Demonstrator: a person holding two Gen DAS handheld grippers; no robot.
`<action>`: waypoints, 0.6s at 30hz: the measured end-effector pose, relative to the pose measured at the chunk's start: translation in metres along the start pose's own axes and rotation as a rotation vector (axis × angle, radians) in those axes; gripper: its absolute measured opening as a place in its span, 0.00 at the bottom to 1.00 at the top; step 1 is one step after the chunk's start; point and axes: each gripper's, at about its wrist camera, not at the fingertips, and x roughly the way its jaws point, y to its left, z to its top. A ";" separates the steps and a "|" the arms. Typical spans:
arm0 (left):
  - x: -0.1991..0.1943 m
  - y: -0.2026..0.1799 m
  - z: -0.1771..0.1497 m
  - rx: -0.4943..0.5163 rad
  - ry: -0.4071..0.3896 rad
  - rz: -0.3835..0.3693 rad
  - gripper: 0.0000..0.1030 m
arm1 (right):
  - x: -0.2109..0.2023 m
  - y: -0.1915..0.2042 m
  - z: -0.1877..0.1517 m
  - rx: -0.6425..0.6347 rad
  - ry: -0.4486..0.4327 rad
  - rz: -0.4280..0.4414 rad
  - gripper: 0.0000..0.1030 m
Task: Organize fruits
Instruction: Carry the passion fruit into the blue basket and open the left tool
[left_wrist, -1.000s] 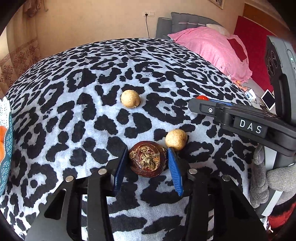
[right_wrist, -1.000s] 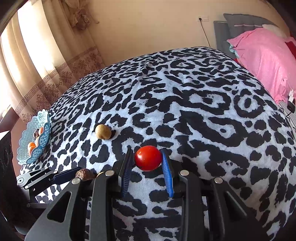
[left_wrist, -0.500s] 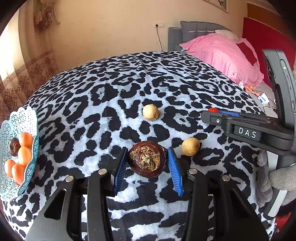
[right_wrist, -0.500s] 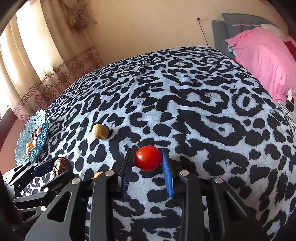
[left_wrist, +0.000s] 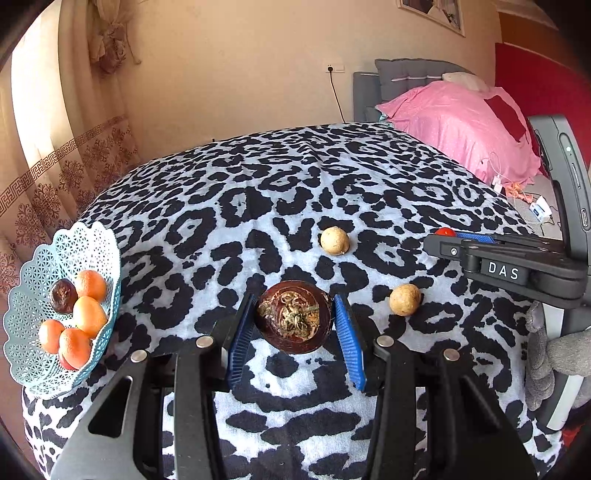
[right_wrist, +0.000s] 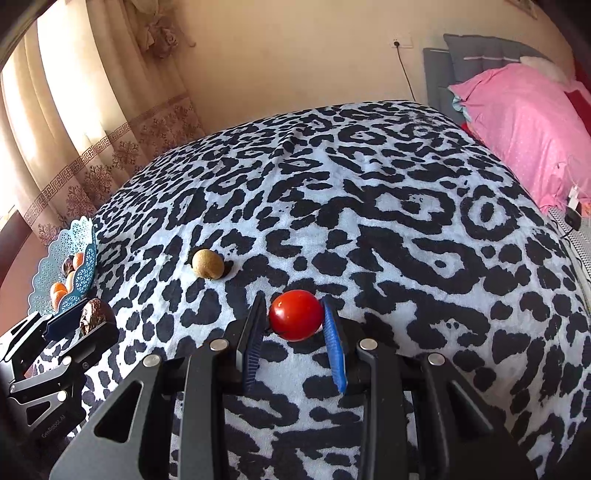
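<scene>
Left claw is clamped on a dark brown mangosteen, blue pads pressed against both sides, calyx end facing the camera, held up above the leopard-print surface. Right claw has a red tomato pinched between its pads the same way, also off the cloth.

Two tan longans are loose on the surface: the far one sits past the mangosteen, the near one just right of it, below the right claw's arm. From the right wrist view only one of them shows (can't tell where the other went, probably hidden by the hardware).

The teal lattice basket sits at the left edge of the surface, tilted, with several oranges and one dark fruit inside. A pink pillow is on the bed at far right.
</scene>
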 end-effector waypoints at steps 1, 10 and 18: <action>-0.001 0.001 0.000 -0.003 -0.003 0.002 0.43 | -0.001 0.002 0.001 -0.004 -0.002 0.000 0.30; -0.011 0.023 -0.002 -0.052 -0.031 0.028 0.43 | -0.008 0.027 0.005 -0.048 -0.014 0.008 0.30; -0.020 0.045 -0.007 -0.089 -0.051 0.054 0.43 | -0.008 0.050 0.006 -0.086 -0.013 0.021 0.30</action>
